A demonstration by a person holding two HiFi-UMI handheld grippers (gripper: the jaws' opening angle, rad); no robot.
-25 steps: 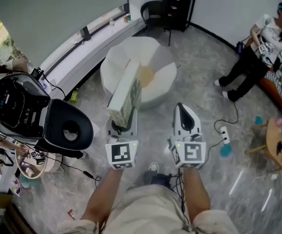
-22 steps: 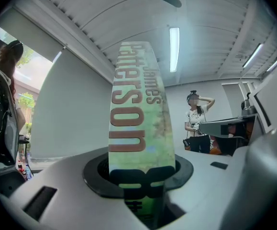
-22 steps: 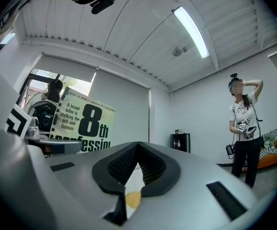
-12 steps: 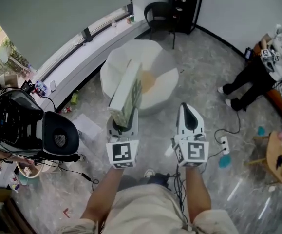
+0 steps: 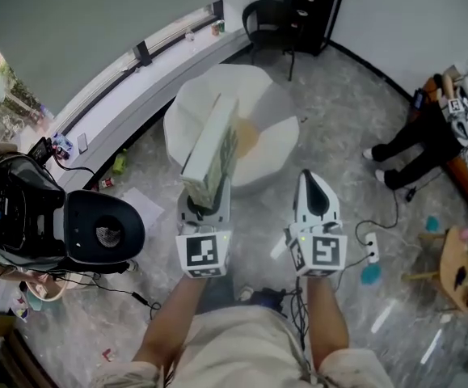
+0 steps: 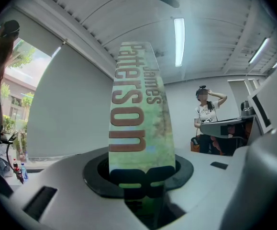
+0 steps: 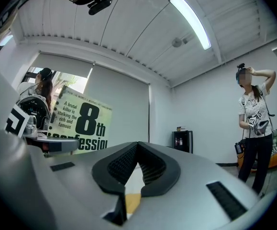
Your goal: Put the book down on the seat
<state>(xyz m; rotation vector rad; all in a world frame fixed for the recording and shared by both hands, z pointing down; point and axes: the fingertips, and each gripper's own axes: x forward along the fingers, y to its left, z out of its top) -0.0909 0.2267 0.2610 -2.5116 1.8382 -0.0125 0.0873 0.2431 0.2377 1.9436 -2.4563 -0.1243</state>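
Left gripper (image 5: 204, 203) jaws clamp a slim glossy book (image 5: 211, 145), right gripper's (image 5: 311, 186) ribbed jaws together (its view shows the cover).

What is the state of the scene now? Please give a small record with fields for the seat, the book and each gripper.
seat: white, round, on the floor ahead
book: upright, not yet on the seat
left gripper: shut on the book's lower end
right gripper: jaws together, empty
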